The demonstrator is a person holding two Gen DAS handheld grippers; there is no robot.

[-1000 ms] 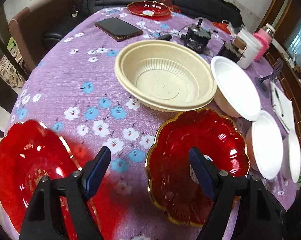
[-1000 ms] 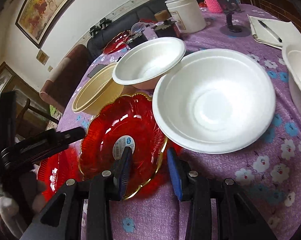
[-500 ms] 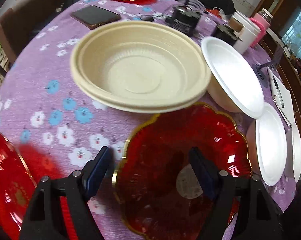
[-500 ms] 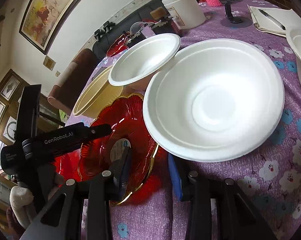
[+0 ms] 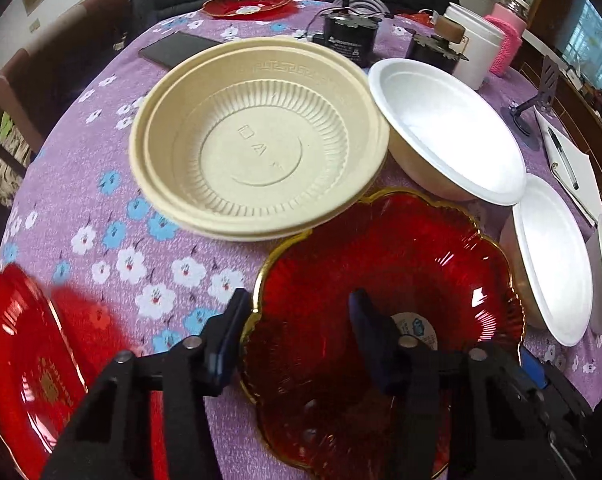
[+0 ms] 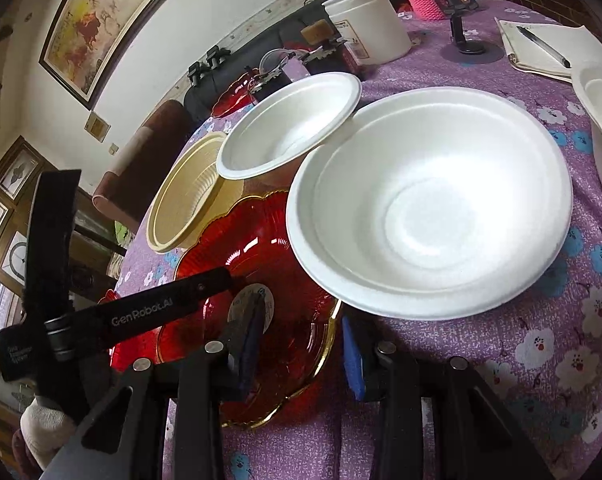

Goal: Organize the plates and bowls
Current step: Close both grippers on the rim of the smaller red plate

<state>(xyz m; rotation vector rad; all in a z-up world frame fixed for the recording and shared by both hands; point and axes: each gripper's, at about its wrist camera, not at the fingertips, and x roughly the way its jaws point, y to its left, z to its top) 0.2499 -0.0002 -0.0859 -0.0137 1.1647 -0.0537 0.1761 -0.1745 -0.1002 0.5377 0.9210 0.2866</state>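
Note:
A red scalloped plate [image 5: 401,280] with a gold rim sits in front of stacked tan bowls [image 5: 261,140]. My left gripper [image 5: 297,334] straddles its left rim, one finger outside and one over the inside. The jaws are closing and the pads do not clamp the rim. My right gripper [image 6: 301,348] is shut on the plate's [image 6: 261,248] opposite rim, one finger inside and one outside. One white foam bowl [image 6: 429,208] lies just beyond the right gripper and another [image 6: 289,124] leans behind it. A second red plate [image 5: 21,360] lies at the far left.
More white foam bowls [image 5: 553,260] line the right edge of the purple flowered tablecloth [image 5: 101,200]. Further back are a phone [image 5: 173,50], black devices [image 5: 349,36], a white jar [image 5: 477,52], a third red plate [image 5: 249,0] and a notebook with a pen [image 5: 569,168]. A gloved hand [image 6: 45,428] holds the left gripper.
My left gripper moved right and down from between the two red plates onto the nearer one's left rim, and its jaws narrowed. The right gripper stayed put on the plate.

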